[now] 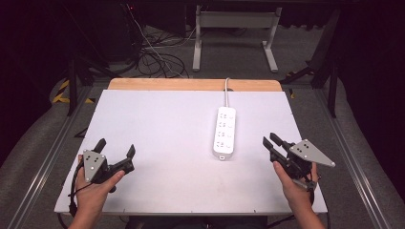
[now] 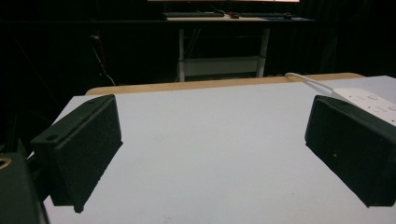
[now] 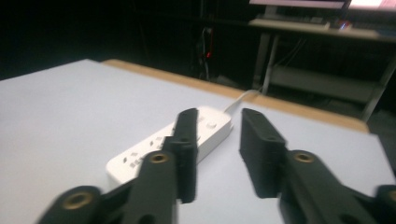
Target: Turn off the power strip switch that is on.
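A white power strip point(image 1: 224, 133) lies on the white tabletop point(image 1: 157, 124), right of centre, and its cable point(image 1: 227, 90) runs off over the far edge. My left gripper point(image 1: 115, 147) is held low at the near left, jaws wide open and empty. In the left gripper view point(image 2: 212, 135) the strip point(image 2: 373, 100) shows just past the right pad point(image 2: 350, 140). My right gripper point(image 1: 269, 138) hovers right of the strip's near end. In the right gripper view point(image 3: 217, 121) its jaws stand a narrow gap apart with nothing between them, and the strip point(image 3: 128, 158) lies just beyond.
A wooden strip point(image 1: 191, 84) edges the far side of the table. Beyond it are a dark floor with tangled cables point(image 1: 153, 57) and a white desk frame point(image 1: 236, 33). Metal rails point(image 1: 348, 157) run along both sides of the table.
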`<state>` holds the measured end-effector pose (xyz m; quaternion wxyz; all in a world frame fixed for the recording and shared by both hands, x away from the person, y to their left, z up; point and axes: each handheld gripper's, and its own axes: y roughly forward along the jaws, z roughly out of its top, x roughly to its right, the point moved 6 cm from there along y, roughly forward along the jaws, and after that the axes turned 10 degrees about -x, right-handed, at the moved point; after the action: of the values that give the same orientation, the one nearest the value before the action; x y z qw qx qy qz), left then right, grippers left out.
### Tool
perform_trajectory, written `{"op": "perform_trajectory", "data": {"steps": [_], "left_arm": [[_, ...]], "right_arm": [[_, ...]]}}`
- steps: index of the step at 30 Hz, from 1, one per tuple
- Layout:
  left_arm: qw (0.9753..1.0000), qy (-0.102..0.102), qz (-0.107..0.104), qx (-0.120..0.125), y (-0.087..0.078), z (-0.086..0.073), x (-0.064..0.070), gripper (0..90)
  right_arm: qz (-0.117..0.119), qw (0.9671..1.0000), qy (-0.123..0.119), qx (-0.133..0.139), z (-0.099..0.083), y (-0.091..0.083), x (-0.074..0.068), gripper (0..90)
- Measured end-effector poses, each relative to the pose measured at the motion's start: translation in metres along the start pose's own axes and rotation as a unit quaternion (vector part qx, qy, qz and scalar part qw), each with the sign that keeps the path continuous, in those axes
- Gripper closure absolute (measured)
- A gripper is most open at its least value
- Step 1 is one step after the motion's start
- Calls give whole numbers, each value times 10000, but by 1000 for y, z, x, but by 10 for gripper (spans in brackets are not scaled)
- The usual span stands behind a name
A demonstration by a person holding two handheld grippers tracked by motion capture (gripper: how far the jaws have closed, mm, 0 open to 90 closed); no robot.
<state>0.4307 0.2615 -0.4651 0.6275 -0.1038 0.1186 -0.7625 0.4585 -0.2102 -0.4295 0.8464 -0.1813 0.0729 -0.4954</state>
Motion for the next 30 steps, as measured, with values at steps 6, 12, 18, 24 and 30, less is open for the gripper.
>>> {"op": "perform_trajectory", "data": {"steps": [6,12,18,24,30], "left_arm": [[10000,-3,4,-4,0,0,0,43],[10000,-2,30,-30,0,-1,-1,44],[10000,4,49,-15,0,-1,-2,44],[10000,6,61,-19,-1,-1,-3,44],[10000,-6,64,-32,-1,-2,-3,44]], "right_arm": [[124,9996,-203,-158,8,-5,-5,897],[103,9986,-207,-470,23,0,-9,900],[157,9972,-281,-680,41,7,-16,900],[213,9952,-364,-886,54,20,-26,900],[265,9941,-278,-1016,65,31,-28,900]]}}
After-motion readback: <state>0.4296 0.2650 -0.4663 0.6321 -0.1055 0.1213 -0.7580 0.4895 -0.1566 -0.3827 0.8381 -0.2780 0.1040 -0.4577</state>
